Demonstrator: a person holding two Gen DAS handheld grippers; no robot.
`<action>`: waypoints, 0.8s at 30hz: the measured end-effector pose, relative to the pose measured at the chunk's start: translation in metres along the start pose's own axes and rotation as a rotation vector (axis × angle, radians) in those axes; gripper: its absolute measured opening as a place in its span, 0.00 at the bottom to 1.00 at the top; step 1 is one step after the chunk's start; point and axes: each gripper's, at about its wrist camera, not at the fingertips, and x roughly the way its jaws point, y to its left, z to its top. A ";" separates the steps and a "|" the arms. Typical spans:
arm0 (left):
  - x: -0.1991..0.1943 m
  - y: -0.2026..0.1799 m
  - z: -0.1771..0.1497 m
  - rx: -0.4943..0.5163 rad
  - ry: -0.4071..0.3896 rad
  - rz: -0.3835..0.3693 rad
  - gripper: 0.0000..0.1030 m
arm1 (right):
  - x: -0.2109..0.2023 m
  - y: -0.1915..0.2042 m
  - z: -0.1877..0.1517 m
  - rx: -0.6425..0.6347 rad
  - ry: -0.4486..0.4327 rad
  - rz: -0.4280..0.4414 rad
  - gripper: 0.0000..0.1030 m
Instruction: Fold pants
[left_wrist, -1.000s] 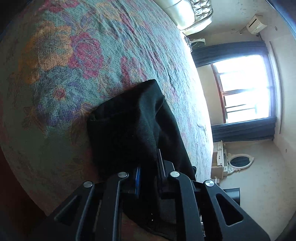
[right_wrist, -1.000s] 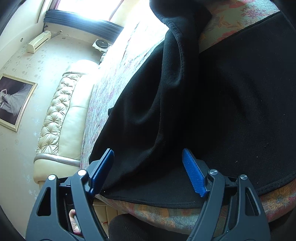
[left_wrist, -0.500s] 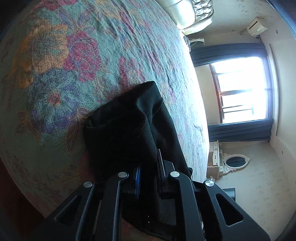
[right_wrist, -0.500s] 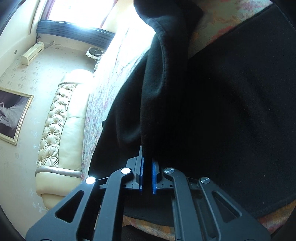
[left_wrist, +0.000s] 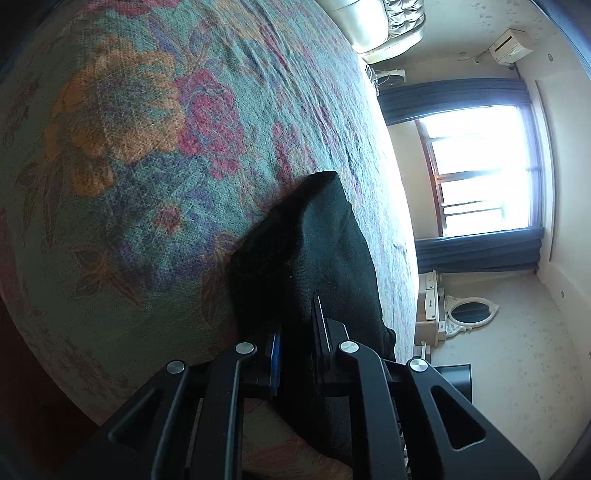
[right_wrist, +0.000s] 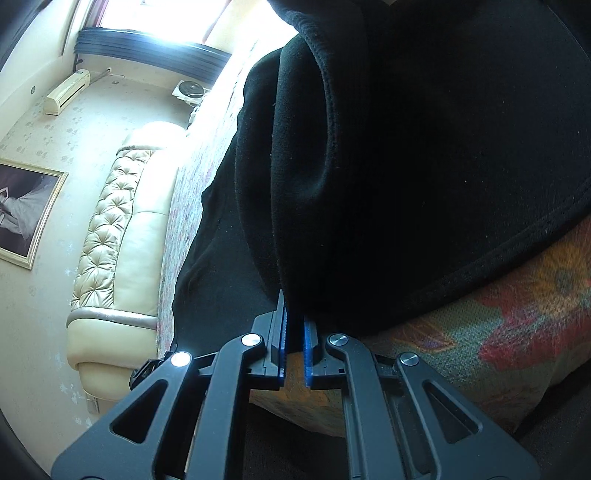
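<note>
The black pants (left_wrist: 314, 254) lie on a bed with a floral cover (left_wrist: 129, 147). My left gripper (left_wrist: 295, 332) is shut on a bunched edge of the pants, which drape forward over the cover. In the right wrist view the pants (right_wrist: 424, 147) fill most of the frame, with a folded ridge of cloth rising from the jaws. My right gripper (right_wrist: 293, 332) is shut on that ridge, near the hemmed edge above the floral cover (right_wrist: 498, 332).
A cream tufted headboard (right_wrist: 118, 229) stands at the head of the bed. A bright window (left_wrist: 484, 170) with dark curtains is beyond the bed, with a white dresser and oval mirror (left_wrist: 469, 310) beside it. A framed picture (right_wrist: 26, 214) hangs on the wall.
My right gripper was open around the pants one second ago and has since shut on a fold and lifted it. My left gripper stays shut on the pants and has shifted slightly.
</note>
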 end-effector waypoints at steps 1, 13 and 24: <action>-0.001 0.000 0.000 -0.004 -0.003 -0.003 0.13 | 0.000 0.006 0.002 -0.010 -0.004 0.001 0.06; -0.018 -0.009 0.002 0.107 0.023 -0.020 0.46 | -0.021 0.013 0.008 -0.029 0.016 -0.021 0.33; -0.024 -0.106 -0.036 0.566 -0.067 0.129 0.83 | -0.122 -0.010 0.149 0.140 -0.358 0.076 0.71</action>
